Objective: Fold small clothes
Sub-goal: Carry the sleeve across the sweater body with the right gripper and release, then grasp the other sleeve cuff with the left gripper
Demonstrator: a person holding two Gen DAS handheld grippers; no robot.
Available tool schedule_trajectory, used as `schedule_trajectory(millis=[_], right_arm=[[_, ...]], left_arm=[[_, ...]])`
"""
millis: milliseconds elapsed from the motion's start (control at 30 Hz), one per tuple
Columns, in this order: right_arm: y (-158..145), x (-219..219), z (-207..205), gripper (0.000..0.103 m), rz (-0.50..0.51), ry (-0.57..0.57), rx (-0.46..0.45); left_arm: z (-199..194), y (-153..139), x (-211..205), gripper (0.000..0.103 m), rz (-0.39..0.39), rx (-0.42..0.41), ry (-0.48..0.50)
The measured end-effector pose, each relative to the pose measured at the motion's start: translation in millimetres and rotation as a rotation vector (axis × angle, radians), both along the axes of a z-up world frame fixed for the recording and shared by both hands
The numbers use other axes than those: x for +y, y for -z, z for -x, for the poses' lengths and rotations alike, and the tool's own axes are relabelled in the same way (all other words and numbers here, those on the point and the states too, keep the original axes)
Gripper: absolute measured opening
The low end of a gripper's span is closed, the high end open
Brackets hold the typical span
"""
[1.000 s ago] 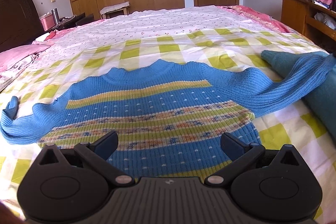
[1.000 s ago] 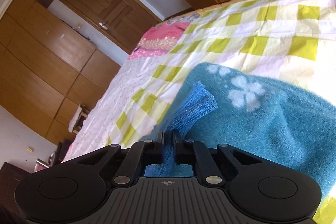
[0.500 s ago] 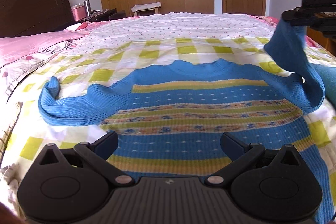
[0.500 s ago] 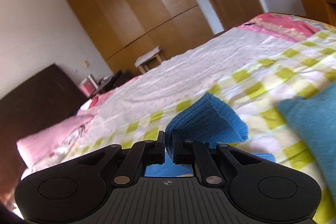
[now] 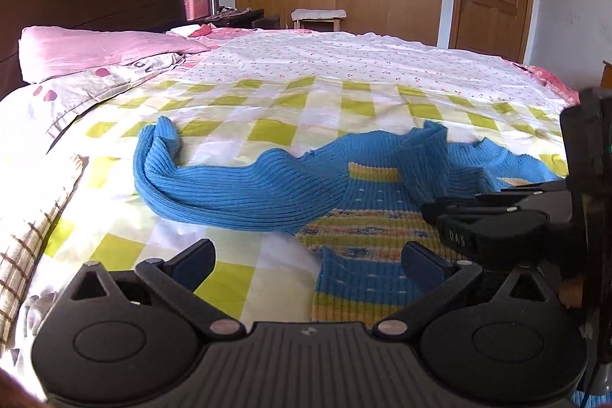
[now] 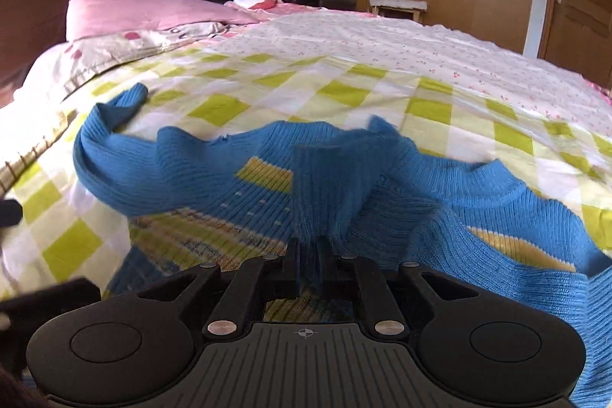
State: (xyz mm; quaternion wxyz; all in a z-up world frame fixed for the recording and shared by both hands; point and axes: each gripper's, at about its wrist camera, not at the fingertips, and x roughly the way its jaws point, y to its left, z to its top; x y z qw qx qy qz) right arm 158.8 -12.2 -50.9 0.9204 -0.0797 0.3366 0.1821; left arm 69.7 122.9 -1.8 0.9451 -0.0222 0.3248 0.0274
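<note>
Sweater [image 5: 367, 209] lies flat on the checked bedspread [image 5: 275, 132] ahead of both tools, chest upward; the right gripper [image 6: 309, 264] is clenched on the cuff of one sleeve [image 6: 325, 194], draped across the chest just beyond its fingertips. The left gripper [image 5: 308, 260] hangs released with jaws wide; the other sleeve [image 5: 214, 186] stretches sideways ahead of its fingers, long axis crosswise, cuff far out left; this hand looks nearer to it.

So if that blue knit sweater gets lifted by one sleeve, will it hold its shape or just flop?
Probably flop: the sleeve pinched in the right hand-held gripper already bends and drapes over the blue knit sweater. The far sleeve lies in soft curves, so the rest would likely trail. The ribbed knit looks grippy rather than slippery.
</note>
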Motion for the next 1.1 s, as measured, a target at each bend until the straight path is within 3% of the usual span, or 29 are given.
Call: schedule_trajectory(millis=[400,567,600,633,700,900,1067,1100], right_arm=[[-4,12,0,0.037,0.071,-0.053,-0.075],[0,27,0,0.034,0.139,-0.076,-0.115],[1,30,-1,0.029,0.160,-0.079,-0.118],[1,32,-1,0.017,0.171,-0.080,-0.117],[2,35,-2,0.008,0.175,-0.082,-0.107],[-4,43,19,0.007,0.138,-0.159,-0.153],[6,44,17,0.017,0.138,-0.166,-0.113],[3,41,17,0.023,0.123,-0.156,-0.107]], left_arm=[[-4,-4,30,0.103,0.045,-0.010,-0.078],[-5,-5,35,0.103,0.052,-0.017,-0.095],[-5,-5,35,0.103,0.047,-0.020,-0.097],[-5,-6,36,0.103,0.042,-0.023,-0.099],[-5,-6,36,0.103,0.033,-0.029,-0.103],[-6,-6,41,0.103,0.045,-0.034,-0.117],[-9,-2,40,0.103,0.034,-0.026,-0.125],[-9,-1,40,0.103,0.034,-0.024,-0.125]])
